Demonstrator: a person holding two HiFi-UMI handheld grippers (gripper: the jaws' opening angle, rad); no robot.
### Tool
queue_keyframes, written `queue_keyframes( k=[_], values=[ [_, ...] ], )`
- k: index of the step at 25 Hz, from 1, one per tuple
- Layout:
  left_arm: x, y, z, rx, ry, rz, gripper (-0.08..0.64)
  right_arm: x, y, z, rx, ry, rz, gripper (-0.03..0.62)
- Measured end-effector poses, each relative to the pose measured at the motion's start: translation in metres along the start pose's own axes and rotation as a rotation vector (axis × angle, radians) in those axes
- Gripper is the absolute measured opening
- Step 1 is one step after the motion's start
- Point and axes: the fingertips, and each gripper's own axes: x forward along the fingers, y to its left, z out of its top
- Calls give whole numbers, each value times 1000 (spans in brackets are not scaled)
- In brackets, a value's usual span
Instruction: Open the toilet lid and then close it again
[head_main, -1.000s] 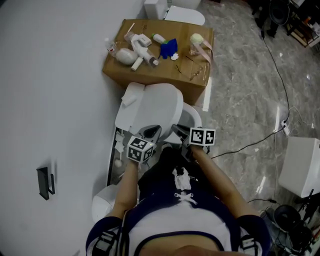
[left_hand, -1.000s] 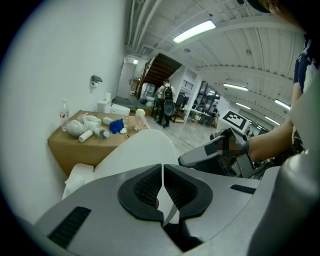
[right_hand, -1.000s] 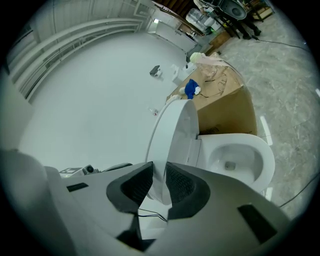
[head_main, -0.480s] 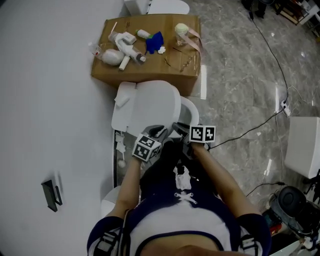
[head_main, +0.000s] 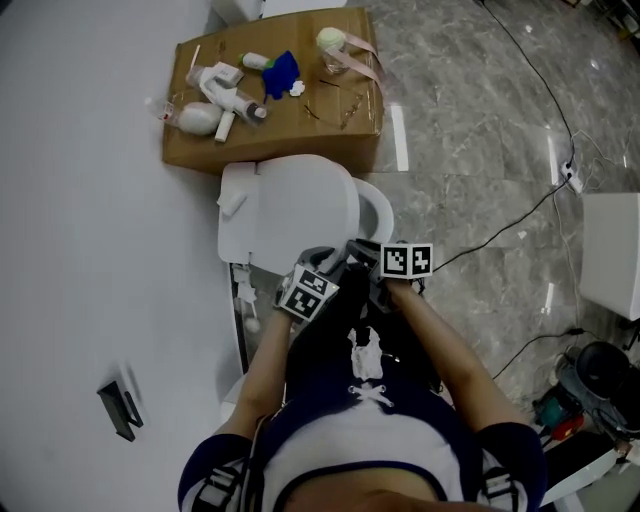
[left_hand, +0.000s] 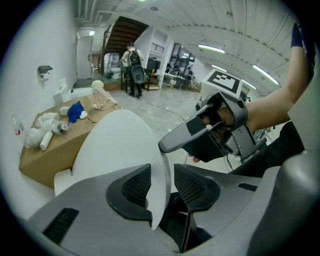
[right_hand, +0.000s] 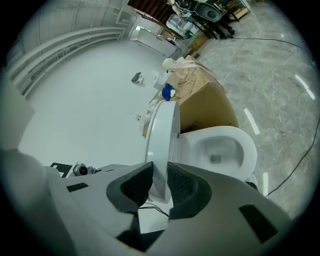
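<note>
One toilet, one toilet lid (head_main: 298, 205), standing raised at frame centre in the head view, tilted over the tank side. One toilet bowl (head_main: 379, 213), open, just right of the lid.

Two grippers, both at the lid's near edge, centre-bottom of the lid.
- Left gripper (left_hand: 161, 174): jaws apart and have just been opening. The lid's edge sits between the pads with a clear gap on the right pad, so there is no grip.
- Right gripper (right_hand: 160, 174): both pads clamped on the lid's edge.

One cardboard box (head_main: 335, 128) in the upper centre, behind the toilet. On it is one blue item (head_main: 283, 72) among several white bottles and bits too small to count. One black holder (head_main: 121, 409) at lower left on the white wall. One black cable (head_main: 497, 232) runs across the marble floor at right.
</note>
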Motion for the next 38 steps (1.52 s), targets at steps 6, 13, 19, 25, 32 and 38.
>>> queue_keyframes(
  k=[6, 13, 19, 25, 32, 38],
  values=[
    [20, -4, -2, 32, 45, 91, 114, -6, -21, -3, 28, -6, -34, 63],
    [49, -12, -6, 17, 90, 104, 95, -12, -52, -8, 67, -14, -70, 63],
    [77, -22, -9, 40, 121, 92, 95, -15, -79, -12, 117, -20, -97, 61],
    [98, -29, -14, 49, 148, 64, 100, -16, -99, -16, 125, -14, -108, 26],
    [125, -35, -19, 54, 170, 48, 103, -15, -127, -20, 128, 14, -134, 12],
    [144, -38, -25, 35, 190, 6, 103, -14, -149, -25, 156, 21, -153, 8]
  ],
)
